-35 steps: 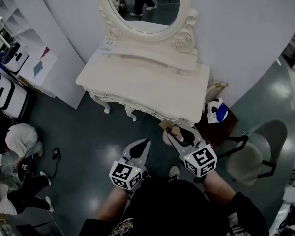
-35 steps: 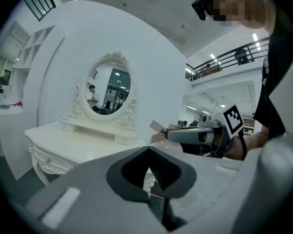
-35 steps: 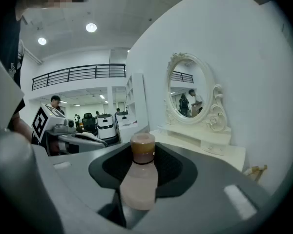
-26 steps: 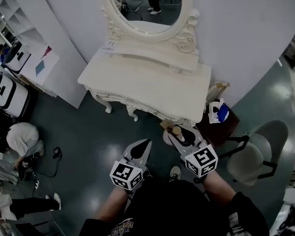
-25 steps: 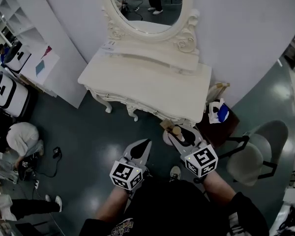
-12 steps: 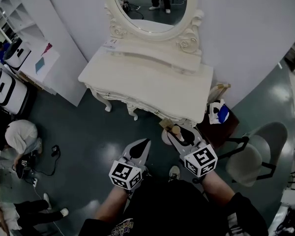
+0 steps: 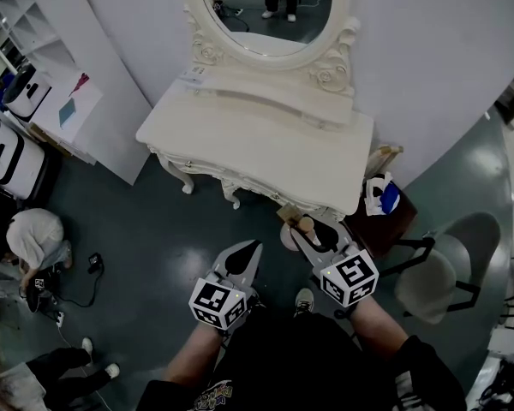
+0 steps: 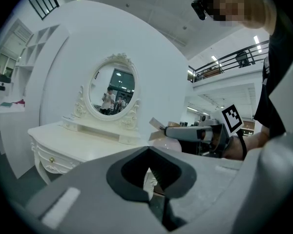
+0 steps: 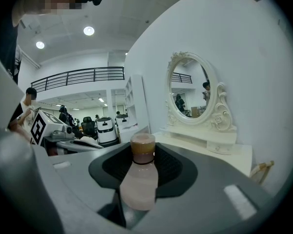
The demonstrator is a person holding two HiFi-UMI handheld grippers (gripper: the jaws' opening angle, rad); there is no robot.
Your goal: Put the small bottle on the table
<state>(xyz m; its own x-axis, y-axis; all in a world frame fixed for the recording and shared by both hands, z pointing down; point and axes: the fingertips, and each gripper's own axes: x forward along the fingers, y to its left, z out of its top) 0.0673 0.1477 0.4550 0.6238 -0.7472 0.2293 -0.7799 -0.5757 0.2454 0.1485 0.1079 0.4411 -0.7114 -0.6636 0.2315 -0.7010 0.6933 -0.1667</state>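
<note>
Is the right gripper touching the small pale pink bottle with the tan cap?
Touching. In the right gripper view, the right gripper has its jaws pressed against both sides of the small pale pink bottle.

A grey chair (image 7: pixel 433 285) stands beside a dark stand (image 7: pixel 392 226); a person (image 7: pixel 34 240) crouches far left.

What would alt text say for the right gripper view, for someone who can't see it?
The right gripper holds a small bottle, pale pink with a tan cap, upright between its jaws. Beyond stands a cream dressing table with an oval mirror.
</note>
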